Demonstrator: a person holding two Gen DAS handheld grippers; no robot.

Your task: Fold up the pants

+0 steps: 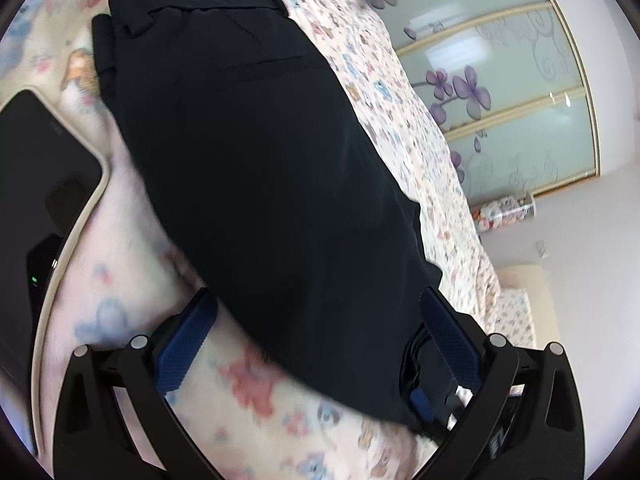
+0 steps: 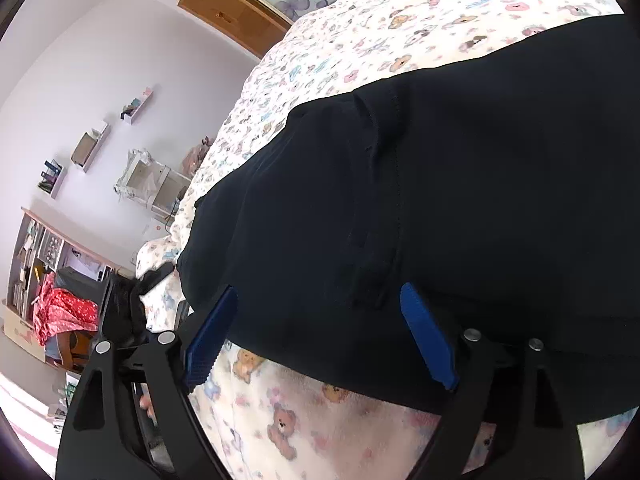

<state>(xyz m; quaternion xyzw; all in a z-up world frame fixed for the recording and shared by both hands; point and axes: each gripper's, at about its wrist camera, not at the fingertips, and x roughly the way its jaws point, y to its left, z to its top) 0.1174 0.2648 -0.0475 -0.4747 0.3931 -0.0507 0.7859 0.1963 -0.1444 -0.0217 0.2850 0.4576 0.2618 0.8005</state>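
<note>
From my feed the folded dark navy cloth pants (image 1: 256,152) lie lengthwise on the teddy-print bedsheet (image 1: 248,392), waistband pointing away, left gripper (image 1: 320,344) and right gripper (image 2: 320,332) both spread wide, holding nothing.

Bedroom clutter around my jaws

Under me lies a bed sheet (image 1: 248,384) printed with pink and blue teddy bears, spread over the bed. At my left a dark tablet (image 1: 44,168) with a pale rim rests on that sheet, a small green light showing near its lower edge. Beyond the bed stands a wardrobe door (image 1: 516,92) of frosted glass with purple flowers. Off to the other side I see small wall shelves (image 2: 90,146) on a pale wall, a bookshelf (image 2: 36,256) below them, and a red dotted cloth (image 2: 64,312) heaped in front of it.
</note>
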